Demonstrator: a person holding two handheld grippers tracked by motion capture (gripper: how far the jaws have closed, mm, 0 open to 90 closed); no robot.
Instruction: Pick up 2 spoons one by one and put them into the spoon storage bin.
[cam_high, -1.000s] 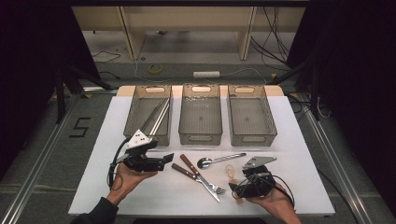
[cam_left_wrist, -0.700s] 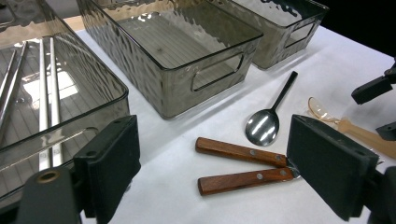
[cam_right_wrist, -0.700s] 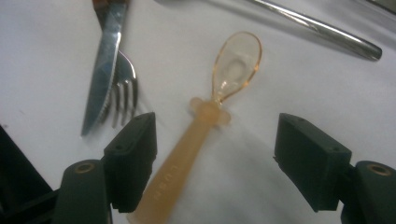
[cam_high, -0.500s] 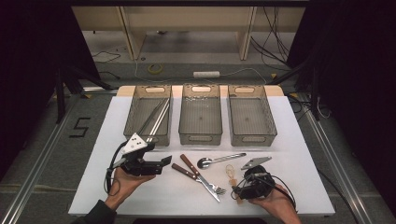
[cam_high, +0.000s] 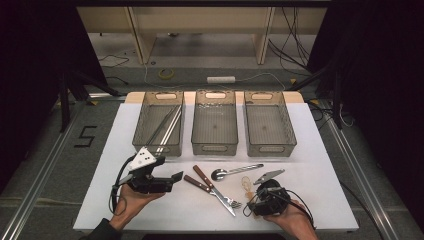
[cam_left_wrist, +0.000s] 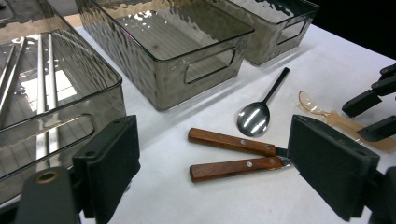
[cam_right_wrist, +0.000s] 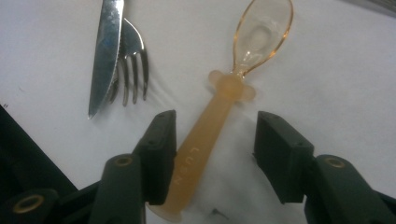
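Observation:
An amber plastic spoon (cam_right_wrist: 219, 116) lies on the white table, bowl pointing away from me. Its handle sits between the jaws of my right gripper (cam_right_wrist: 215, 126), which have just been closing. One pad stands right against the handle and the other is still clear of it. From above, that gripper (cam_high: 254, 192) is at the front right, over the spoon (cam_high: 246, 183). My left gripper (cam_high: 176, 179) hovers open at the front left with nothing in it. It faces a wooden-handled knife (cam_left_wrist: 231, 141) and fork (cam_left_wrist: 236, 168).
A metal spoon (cam_high: 235, 171) lies beyond the knife (cam_high: 202, 175) and fork (cam_high: 192, 182). Three clear bins stand in a row at the back: the left one (cam_high: 141, 120) holds long metal sticks, while the middle (cam_high: 215, 149) and right (cam_high: 272, 150) ones look empty.
The right gripper's jaws have narrowed around the amber spoon's handle. Both hands stay almost where they were.

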